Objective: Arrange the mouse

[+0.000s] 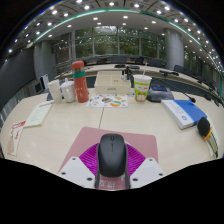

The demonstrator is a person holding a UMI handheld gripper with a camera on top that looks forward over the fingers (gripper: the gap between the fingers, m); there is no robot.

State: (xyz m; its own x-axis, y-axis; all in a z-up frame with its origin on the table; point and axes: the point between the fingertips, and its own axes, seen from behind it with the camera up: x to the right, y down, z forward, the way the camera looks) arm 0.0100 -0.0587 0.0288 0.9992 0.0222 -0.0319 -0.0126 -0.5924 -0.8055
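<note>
A black computer mouse (112, 153) sits between my gripper's (112, 172) two fingers, its wheel end pointing away from me. The magenta pads (86, 158) press against its left and right sides, so the gripper is shut on the mouse. Under and ahead of it lies a pale pink mat (100, 133) on the beige desk (60, 135). I cannot tell whether the mouse rests on the mat or is lifted just above it. The mouse's rear end is hidden behind the fingers.
Beyond the mat are an orange bottle (80, 80), a white mug (67, 91), a pale cup (142, 87) and papers (108, 101). A white keyboard (38, 114) lies left, and a blue book (183, 110) and a dark object (204, 127) right. Office desks stand behind.
</note>
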